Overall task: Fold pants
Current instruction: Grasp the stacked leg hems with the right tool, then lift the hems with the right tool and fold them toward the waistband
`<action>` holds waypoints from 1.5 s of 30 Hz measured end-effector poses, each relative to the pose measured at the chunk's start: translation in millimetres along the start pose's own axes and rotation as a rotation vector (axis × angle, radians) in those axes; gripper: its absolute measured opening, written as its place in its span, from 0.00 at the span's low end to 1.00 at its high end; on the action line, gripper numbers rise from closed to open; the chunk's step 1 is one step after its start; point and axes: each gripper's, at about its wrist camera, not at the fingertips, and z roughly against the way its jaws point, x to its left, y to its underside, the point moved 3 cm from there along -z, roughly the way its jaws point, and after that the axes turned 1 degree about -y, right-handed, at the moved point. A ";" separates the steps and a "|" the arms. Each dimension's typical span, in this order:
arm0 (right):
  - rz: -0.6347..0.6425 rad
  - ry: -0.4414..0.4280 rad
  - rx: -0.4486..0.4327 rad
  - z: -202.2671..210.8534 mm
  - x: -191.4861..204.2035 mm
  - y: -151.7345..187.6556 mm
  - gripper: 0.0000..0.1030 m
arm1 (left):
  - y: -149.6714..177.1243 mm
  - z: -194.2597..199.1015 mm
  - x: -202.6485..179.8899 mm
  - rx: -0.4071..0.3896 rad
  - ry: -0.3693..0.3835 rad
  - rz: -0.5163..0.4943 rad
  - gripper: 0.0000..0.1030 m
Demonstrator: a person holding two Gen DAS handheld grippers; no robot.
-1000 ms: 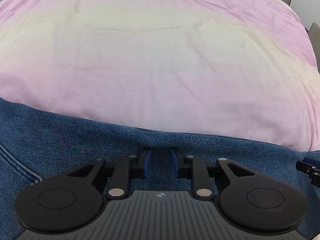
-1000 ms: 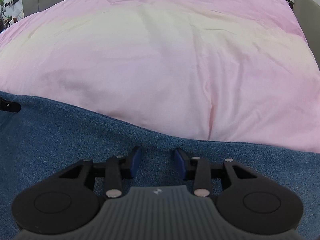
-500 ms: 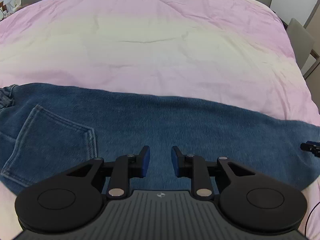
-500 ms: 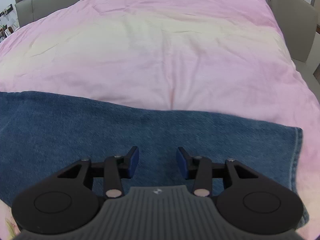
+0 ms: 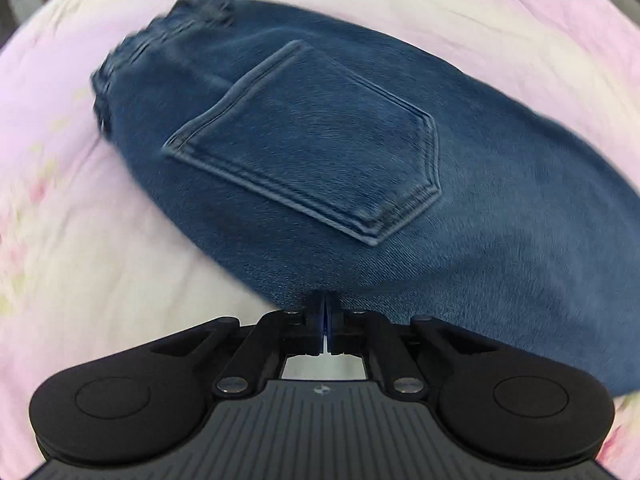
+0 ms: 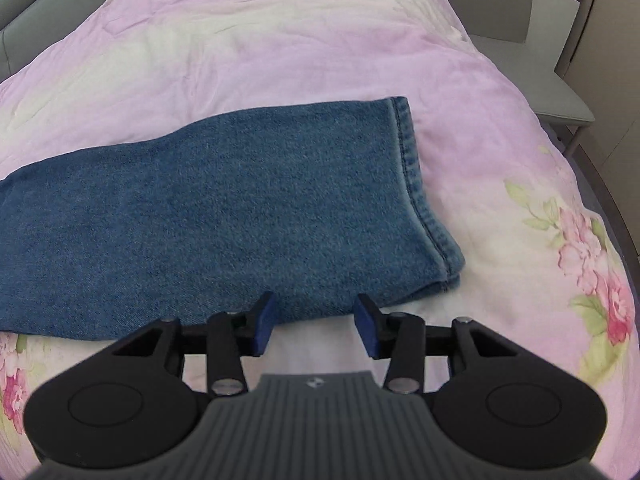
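Blue denim pants (image 5: 340, 152) lie flat on the pink bedspread (image 5: 80, 240), folded lengthwise. The left wrist view shows the seat end with a back pocket (image 5: 312, 140) and the waistband (image 5: 160, 36) at the far left. My left gripper (image 5: 325, 312) is shut, its tips at the near edge of the denim; whether it pinches cloth is hidden. The right wrist view shows the leg end (image 6: 220, 208) with its hem (image 6: 416, 184). My right gripper (image 6: 316, 320) is open and empty, just short of the leg's near edge.
The bedspread (image 6: 320, 40) has a floral print (image 6: 592, 256) near the right edge. A grey chair (image 6: 560, 80) stands beside the bed at the right. A grey headboard (image 6: 32, 12) runs along the far left.
Both grippers have pulled back from over the denim to its near edge. The left gripper has shut and swung toward the waist end. The right stays open, now near the hem.
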 end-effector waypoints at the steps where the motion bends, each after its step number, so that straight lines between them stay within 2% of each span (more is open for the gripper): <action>1: 0.002 -0.001 0.002 1.5 -1.5 1.9 0.40 | -1.6 4.2 1.8 0.001 0.005 0.005 0.06; 2: 0.007 -0.003 0.003 1.9 -1.8 2.7 0.40 | -2.3 10.0 1.7 0.000 -0.011 -0.018 0.07; 5: 0.017 0.009 -0.002 5.6 -6.2 3.7 0.43 | -5.0 32.6 4.1 -0.035 -0.017 -0.079 0.18; 8: -0.041 -0.001 -0.039 14.8 -21.0 -0.1 0.46 | -11.9 57.2 8.5 -0.087 0.043 -0.066 0.18; 11: -0.181 -0.038 -0.076 28.2 -45.2 -1.5 0.50 | -14.3 75.8 -11.6 -0.115 0.116 -0.089 0.18; 14: -0.345 -0.087 -0.113 39.0 -69.9 1.5 0.51 | -9.7 84.6 -55.1 -0.130 0.200 -0.172 0.18; 18: -0.528 -0.165 -0.142 41.1 -93.0 11.1 0.51 | 2.7 88.7 -133.0 -0.124 0.319 -0.300 0.18; 25: -0.632 -0.227 -0.145 17.8 -104.9 22.4 0.49 | 29.6 69.1 -265.3 -0.040 0.440 -0.476 0.18; 31: -0.646 -0.269 -0.142 -7.9 -108.6 17.6 0.49 | 63.1 49.3 -352.1 0.026 0.483 -0.606 0.18; 34: -0.679 -0.286 -0.137 -22.6 -114.8 17.7 0.49 | 78.8 33.5 -378.0 0.047 0.478 -0.667 0.18; 40: -0.761 -0.321 -0.146 -50.4 -127.5 24.1 0.37 | 96.8 7.4 -402.7 0.088 0.458 -0.714 0.18; 45: -0.739 -0.313 -0.182 -57.2 -126.0 26.3 0.28 | 99.5 -5.2 -404.1 0.104 0.437 -0.686 0.20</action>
